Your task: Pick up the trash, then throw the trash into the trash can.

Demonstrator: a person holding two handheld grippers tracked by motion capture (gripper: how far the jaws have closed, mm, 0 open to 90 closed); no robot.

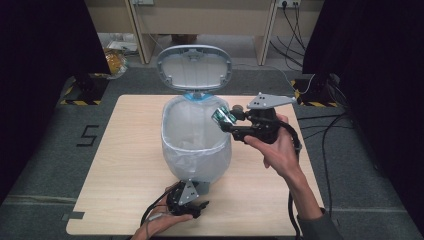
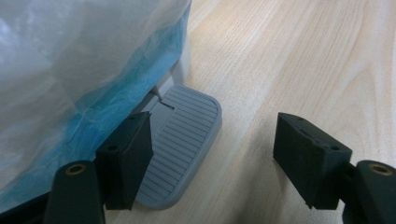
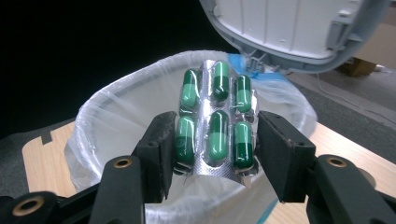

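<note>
- Centre of the pale wooden desk (image 1: 125, 165): a grey pedal bin lined with a translucent white plastic bag (image 1: 196, 142), and everything here is placed from that bin.
- The bin's grey oval lid (image 1: 194, 66) stands up and open at the far side, its pale underside facing the person.
- Right gripper (image 1: 223, 116), held in the person's right hand (image 1: 280, 150), sits at the bin's right rim, up near the top of the liner, jaws pointing in over the opening.
- Those jaws are clamped on a silver foil blister pack of six green capsules (image 3: 215, 123); in the right gripper view a black pad presses on each long edge of the pack, which stands upright between them.
- From that same view the blister pack hangs above the bin's open mouth, with the raised lid behind it and the white liner below.
- A strip of blue plastic (image 3: 243, 63) shows at the back rim, just under the lid's hinge.
- Left gripper (image 1: 192, 202), in the person's left hand (image 1: 160, 222), is low at the near foot of the bin.
- Its jaws stand apart with nothing clamped: one black finger (image 2: 128, 158) rests on the ribbed grey foot pedal (image 2: 187, 135) that juts from the bin's base, the other over bare desk to the side.
- The bag's folds bulge over the bin wall right beside that pedal.
</note>
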